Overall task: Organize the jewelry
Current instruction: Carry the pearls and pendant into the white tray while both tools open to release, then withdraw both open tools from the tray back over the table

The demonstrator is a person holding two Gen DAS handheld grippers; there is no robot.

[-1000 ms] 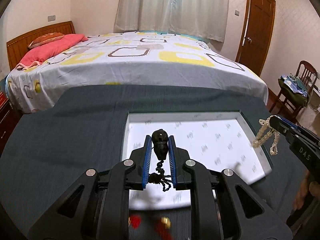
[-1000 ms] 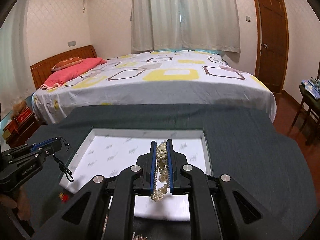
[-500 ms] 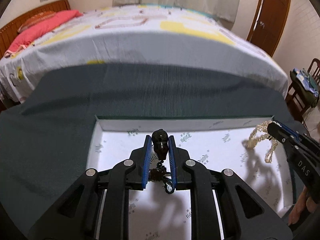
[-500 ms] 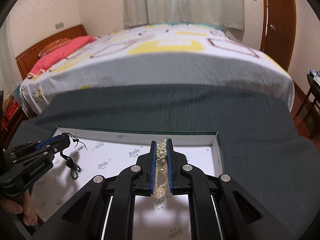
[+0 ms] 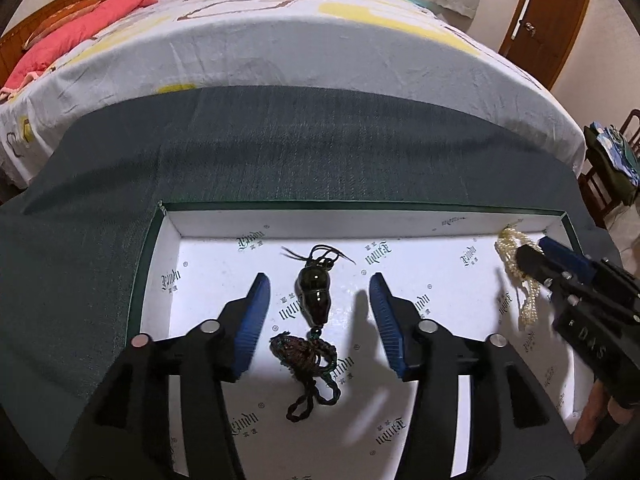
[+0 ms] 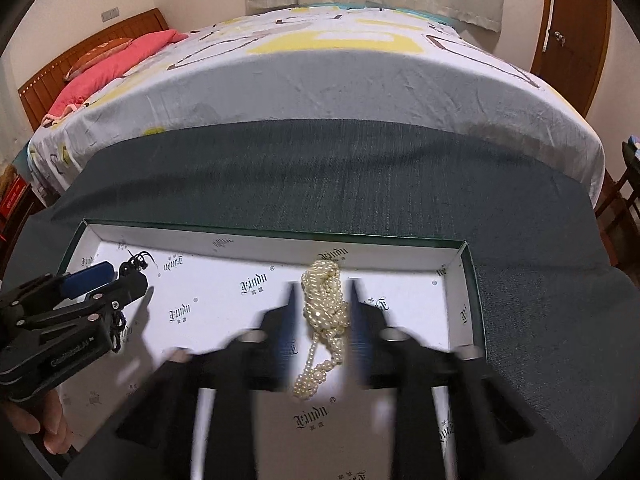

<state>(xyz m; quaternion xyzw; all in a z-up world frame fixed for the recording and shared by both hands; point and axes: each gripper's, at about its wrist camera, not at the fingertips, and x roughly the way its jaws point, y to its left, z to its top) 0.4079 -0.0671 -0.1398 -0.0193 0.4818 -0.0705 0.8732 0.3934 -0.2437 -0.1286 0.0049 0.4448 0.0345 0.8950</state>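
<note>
Two claws are hovering over a shallow white-lined box (image 5: 400,222) that is lying on a dark green cloth (image 5: 100,260) on the bench, with a bed (image 5: 320,40) beyond it. The left claw (image 5: 316,292) has just been opening; its blue pads (image 5: 254,320) are standing clear of a dark gourd-shaped pendant (image 5: 314,294), which is lying with its knotted cord (image 5: 308,368) on the box floor between them. The right claw (image 6: 322,312), blurred, has also just been opening, and a pearl necklace (image 6: 324,316) is lying bunched on the box floor between its separated pads, released near the right wall.
</note>
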